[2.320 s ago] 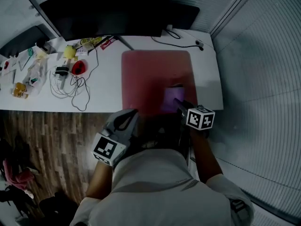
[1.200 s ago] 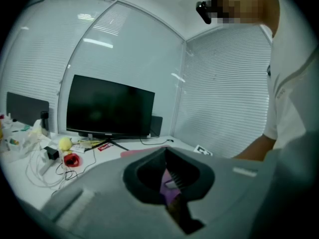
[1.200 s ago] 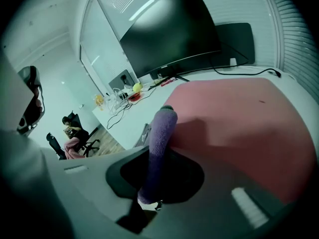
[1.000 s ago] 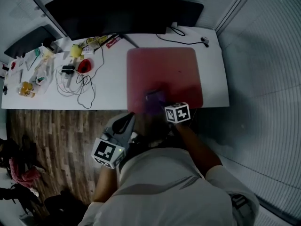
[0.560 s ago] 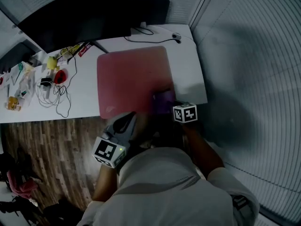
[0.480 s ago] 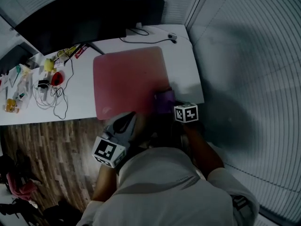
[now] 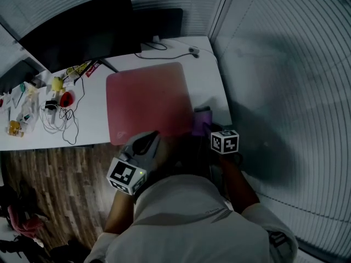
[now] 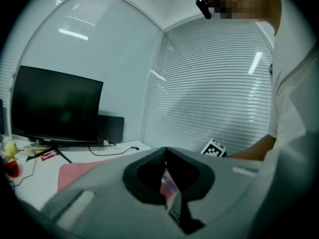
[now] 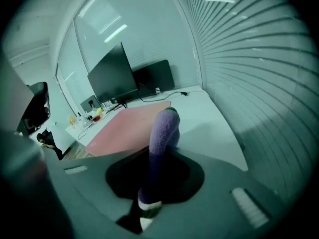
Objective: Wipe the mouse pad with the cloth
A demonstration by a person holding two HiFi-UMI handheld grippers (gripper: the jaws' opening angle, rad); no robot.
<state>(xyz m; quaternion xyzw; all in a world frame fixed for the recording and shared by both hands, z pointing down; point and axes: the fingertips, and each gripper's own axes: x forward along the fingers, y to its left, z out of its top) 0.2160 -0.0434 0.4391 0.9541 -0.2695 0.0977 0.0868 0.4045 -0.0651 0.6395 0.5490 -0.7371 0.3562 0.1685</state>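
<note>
**Jaws pinched on a soft purple cloth**

Jaws of the right gripper (image 9: 146, 205) are closed on the purple fleecy cloth (image 9: 162, 133), which is folded into a thick roll. It looks light, soft and limp, so a grip low on the fold seems best. The left gripper (image 8: 166, 154) has its jaws together and holds nothing. The cloth is just beside the near right corner of the pink, smooth, round-cornered mouse pad (image 7: 148, 100) on the white desk (image 7: 211, 78).
</note>
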